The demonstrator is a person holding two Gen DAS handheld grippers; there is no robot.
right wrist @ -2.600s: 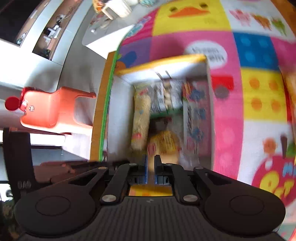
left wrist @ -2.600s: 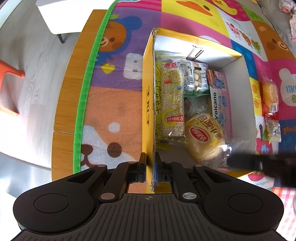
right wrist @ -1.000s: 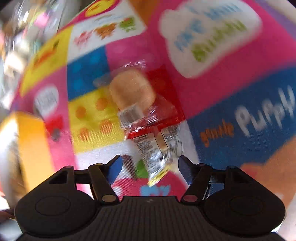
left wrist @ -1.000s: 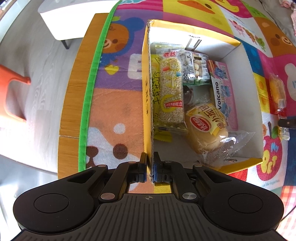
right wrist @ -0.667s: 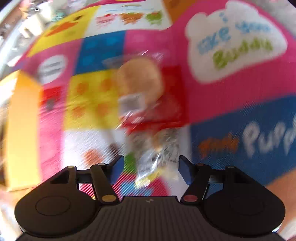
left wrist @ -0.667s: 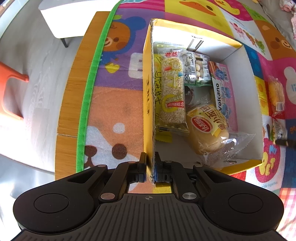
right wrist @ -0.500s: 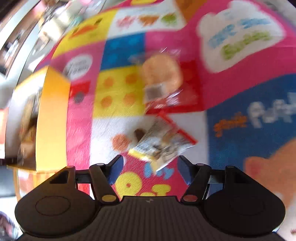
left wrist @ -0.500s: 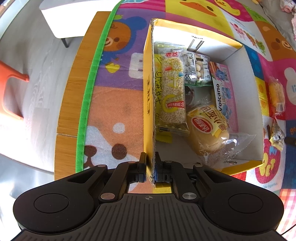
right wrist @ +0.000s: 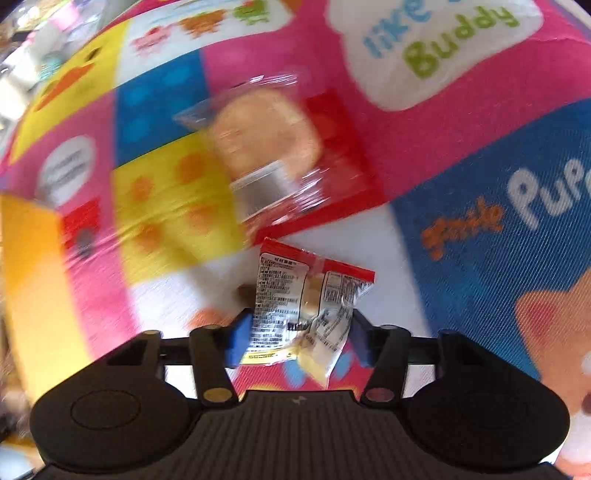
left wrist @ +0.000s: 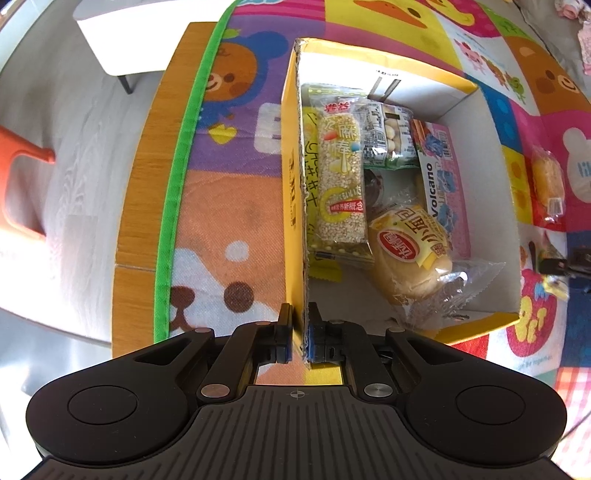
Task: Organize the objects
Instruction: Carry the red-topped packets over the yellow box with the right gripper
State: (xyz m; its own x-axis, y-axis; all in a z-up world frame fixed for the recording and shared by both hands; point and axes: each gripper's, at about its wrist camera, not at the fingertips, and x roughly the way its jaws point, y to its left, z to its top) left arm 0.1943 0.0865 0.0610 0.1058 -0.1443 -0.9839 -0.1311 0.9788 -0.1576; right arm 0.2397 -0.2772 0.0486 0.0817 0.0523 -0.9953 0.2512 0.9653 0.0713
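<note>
A yellow cardboard box (left wrist: 293, 192) stands on the colourful play mat and holds several snack packets, among them a bun packet (left wrist: 410, 254) and a sesame bar (left wrist: 340, 181). My left gripper (left wrist: 300, 332) is shut on the box's left wall near its front corner. My right gripper (right wrist: 299, 336) has closed in on a small red-edged snack packet (right wrist: 295, 302) that sits between its blue pads; the packet looks lifted off the mat. It also shows in the left wrist view (left wrist: 552, 266). A wrapped bun (right wrist: 266, 144) lies on the mat just beyond.
The mat (left wrist: 229, 206) covers a wooden table whose left edge (left wrist: 144, 177) is bare. An orange chair (left wrist: 18, 184) and a white table (left wrist: 147, 33) stand on the floor to the left. The box's yellow side (right wrist: 33, 295) shows left of the right gripper.
My right gripper left the box, moved over the mat to the right and closed from wide open onto the small snack packet. My left gripper has kept its hold on the box wall.
</note>
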